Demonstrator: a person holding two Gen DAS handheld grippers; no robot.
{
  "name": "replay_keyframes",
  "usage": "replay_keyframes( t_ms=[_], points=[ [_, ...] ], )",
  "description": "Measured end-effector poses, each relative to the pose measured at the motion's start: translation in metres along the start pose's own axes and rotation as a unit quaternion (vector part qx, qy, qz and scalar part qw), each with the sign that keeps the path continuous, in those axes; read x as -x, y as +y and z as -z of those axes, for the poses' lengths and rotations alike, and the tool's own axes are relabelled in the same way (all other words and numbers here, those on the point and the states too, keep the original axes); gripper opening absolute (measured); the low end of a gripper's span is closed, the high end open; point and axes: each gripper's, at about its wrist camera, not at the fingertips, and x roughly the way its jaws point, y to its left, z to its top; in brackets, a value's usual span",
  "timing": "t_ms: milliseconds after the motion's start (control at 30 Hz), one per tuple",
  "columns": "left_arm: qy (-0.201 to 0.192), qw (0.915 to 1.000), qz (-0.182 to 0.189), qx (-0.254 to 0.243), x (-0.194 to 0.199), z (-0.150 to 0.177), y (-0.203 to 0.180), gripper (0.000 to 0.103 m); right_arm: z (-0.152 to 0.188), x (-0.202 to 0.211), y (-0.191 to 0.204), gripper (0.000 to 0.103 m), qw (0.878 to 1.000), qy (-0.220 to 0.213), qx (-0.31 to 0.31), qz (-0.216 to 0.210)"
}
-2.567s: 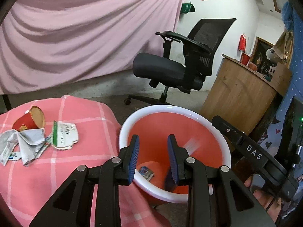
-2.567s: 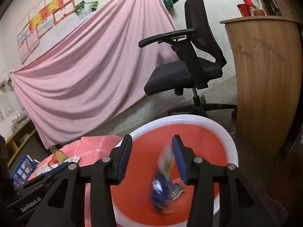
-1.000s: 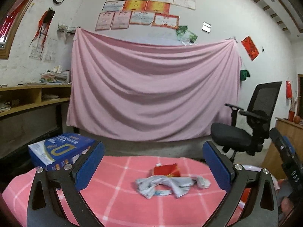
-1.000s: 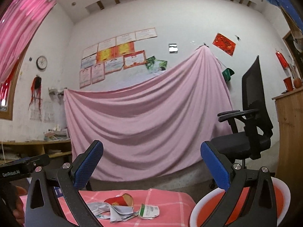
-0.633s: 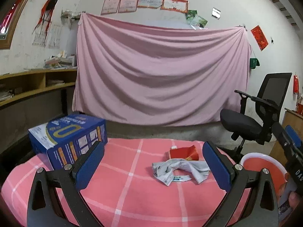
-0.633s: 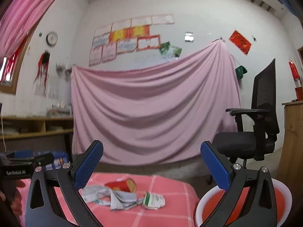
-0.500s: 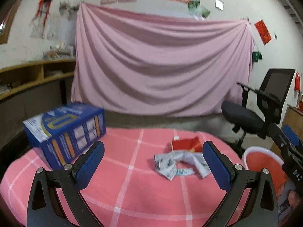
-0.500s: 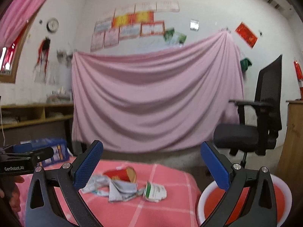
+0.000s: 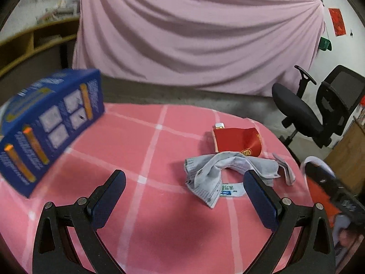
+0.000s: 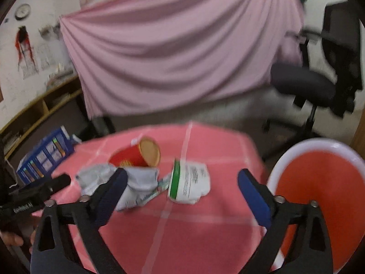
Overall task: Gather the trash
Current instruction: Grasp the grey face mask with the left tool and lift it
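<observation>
Trash lies on the pink checked worktop (image 9: 146,239) ahead of both tools. Right hand-held gripper (image 10: 182,183) — jaws wide apart, having just been closing slightly, nothing between the pads — points at a crushed white paper cup with a green rim (image 10: 189,185). Left hand-held gripper (image 9: 184,193) — jaws spread, empty — faces crumpled grey newspaper (image 9: 219,171), which touches a red cylindrical can (image 9: 237,141) lying on its side. A blue cardboard box (image 9: 48,123) stands well left; an orange basin with a white rim (image 10: 319,182) sits beside the worktop's right edge.

Both grippers, left gripper (image 9: 184,196) and right gripper (image 10: 182,194): black arms, blue pads, silver screws.
</observation>
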Motion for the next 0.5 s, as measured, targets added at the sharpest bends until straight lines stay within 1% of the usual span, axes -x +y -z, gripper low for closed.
replay_keyframes(
  t_ms=[33, 100, 167, 200, 233, 300, 400, 433, 467, 500],
  points=[
    [0.003, 1.0, 0.005, -0.001, -0.002, -0.002, -0.001, 0.099, 0.0, -0.006, -0.003, 0.087, 1.0, 0.016, -0.006, -0.003],
    [0.006, 0.9999, 0.009, -0.009, -0.007, -0.005, -0.003, 0.099, 0.0, -0.013, -0.007, 0.087, 0.999, 0.035, -0.019, -0.009],
    [0.017, 0.9996, 0.018, -0.011, -0.014, -0.008, -0.003, 0.095, -0.001, -0.019, -0.011, 0.087, 0.998, 0.052, -0.026, -0.017],
    [0.025, 0.9994, 0.024, -0.009, -0.017, -0.009, -0.003, 0.088, -0.002, -0.023, -0.012, 0.086, 0.998, 0.061, -0.03, -0.017],
    [0.032, 0.9991, 0.028, -0.006, -0.02, -0.01, -0.002, 0.082, -0.003, -0.026, -0.014, 0.08, 0.997, 0.067, -0.036, -0.018],
    [0.045, 0.9984, 0.035, 0.002, -0.023, -0.01, 0.001, 0.076, -0.004, -0.031, -0.019, 0.071, 0.996, 0.077, -0.048, -0.022],
    [0.054, 0.9975, 0.044, 0.015, -0.024, -0.011, 0.006, 0.065, -0.003, -0.035, -0.027, 0.069, 0.993, 0.086, -0.068, -0.034],
    [0.056, 0.9972, 0.046, 0.019, -0.024, -0.011, 0.008, 0.06, -0.003, -0.037, -0.028, 0.065, 0.993, 0.087, -0.072, -0.038],
    [0.059, 0.9968, 0.05, 0.021, -0.024, -0.011, 0.009, 0.056, -0.003, -0.038, -0.028, 0.063, 0.992, 0.088, -0.075, -0.042],
    [0.061, 0.9965, 0.052, 0.023, -0.023, -0.011, 0.009, 0.05, -0.003, -0.038, -0.029, 0.057, 0.992, 0.089, -0.078, -0.045]
  ],
)
